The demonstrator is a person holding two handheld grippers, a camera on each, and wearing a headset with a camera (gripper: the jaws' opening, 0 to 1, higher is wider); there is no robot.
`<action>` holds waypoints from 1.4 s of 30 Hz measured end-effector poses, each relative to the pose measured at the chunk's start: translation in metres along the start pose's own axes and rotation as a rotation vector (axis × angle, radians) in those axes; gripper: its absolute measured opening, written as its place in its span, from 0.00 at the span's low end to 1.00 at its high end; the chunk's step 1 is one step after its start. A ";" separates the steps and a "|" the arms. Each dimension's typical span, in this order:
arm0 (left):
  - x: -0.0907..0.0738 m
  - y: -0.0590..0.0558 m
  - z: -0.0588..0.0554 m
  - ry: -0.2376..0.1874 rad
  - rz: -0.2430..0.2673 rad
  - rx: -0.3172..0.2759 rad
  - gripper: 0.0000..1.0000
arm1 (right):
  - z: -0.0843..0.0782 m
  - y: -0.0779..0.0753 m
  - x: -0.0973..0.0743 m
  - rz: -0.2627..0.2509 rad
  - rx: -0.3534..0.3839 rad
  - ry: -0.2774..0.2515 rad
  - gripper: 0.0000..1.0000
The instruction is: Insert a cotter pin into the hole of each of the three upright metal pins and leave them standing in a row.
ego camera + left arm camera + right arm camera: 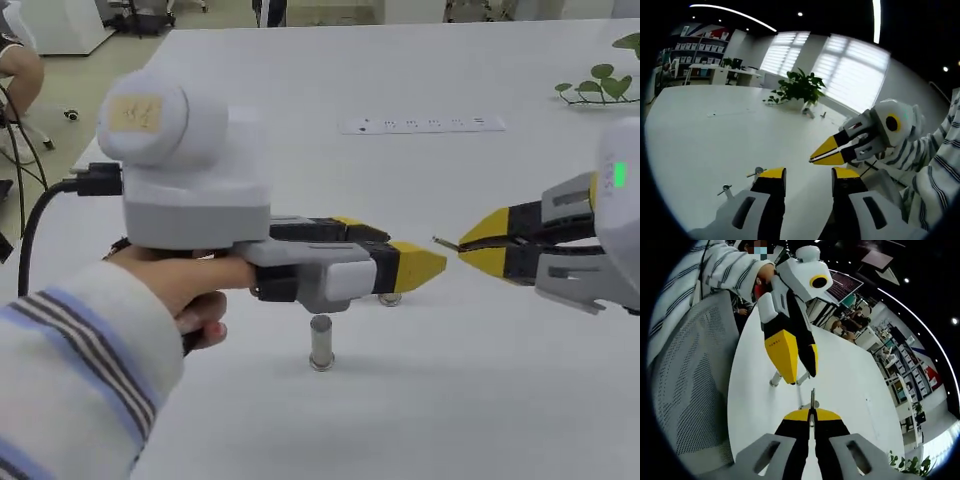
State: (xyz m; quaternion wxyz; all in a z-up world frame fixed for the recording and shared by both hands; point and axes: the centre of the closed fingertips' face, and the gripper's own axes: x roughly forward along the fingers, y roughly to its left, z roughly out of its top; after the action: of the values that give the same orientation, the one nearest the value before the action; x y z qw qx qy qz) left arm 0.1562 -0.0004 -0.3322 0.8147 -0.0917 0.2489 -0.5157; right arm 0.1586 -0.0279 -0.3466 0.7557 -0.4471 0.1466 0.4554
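In the head view an upright metal pin (321,343) stands alone on the white table (300,90), just in front of my left gripper (428,266). That gripper points right, its jaws apart with nothing between them. The foot of a second pin (390,298) peeks out under it. My right gripper (466,246) faces it from the right, shut on a thin cotter pin (441,241) that sticks out towards the left gripper's tips. In the left gripper view two metal pins (758,172) (726,189) carry cross pins. The held cotter pin (812,399) rises from the shut right gripper (812,415).
A white power strip (422,125) lies further back on the table. A leafy plant (603,84) sits at the far right edge. A person sits at the far left by a black cable (35,215). A mesh chair back (685,380) stands beside the table.
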 end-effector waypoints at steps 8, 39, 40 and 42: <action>0.001 -0.008 -0.002 0.013 -0.025 -0.047 0.24 | 0.013 0.004 -0.008 0.002 -0.025 0.006 0.00; -0.009 -0.024 -0.003 -0.011 -0.070 -0.112 0.05 | 0.041 0.021 -0.019 0.042 -0.145 0.046 0.00; -0.009 -0.024 -0.003 -0.012 -0.068 -0.115 0.05 | 0.041 0.022 -0.019 0.039 -0.152 0.048 0.00; -0.009 -0.026 -0.004 -0.012 -0.067 -0.124 0.05 | 0.041 0.023 -0.020 0.040 -0.152 0.049 0.00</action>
State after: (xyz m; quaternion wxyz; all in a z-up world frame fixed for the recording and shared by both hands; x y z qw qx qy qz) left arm 0.1308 -0.0035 -0.3223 0.7912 -0.1536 0.2722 -0.5257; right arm 0.1218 -0.0016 -0.3235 0.7067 -0.5111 0.1388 0.4691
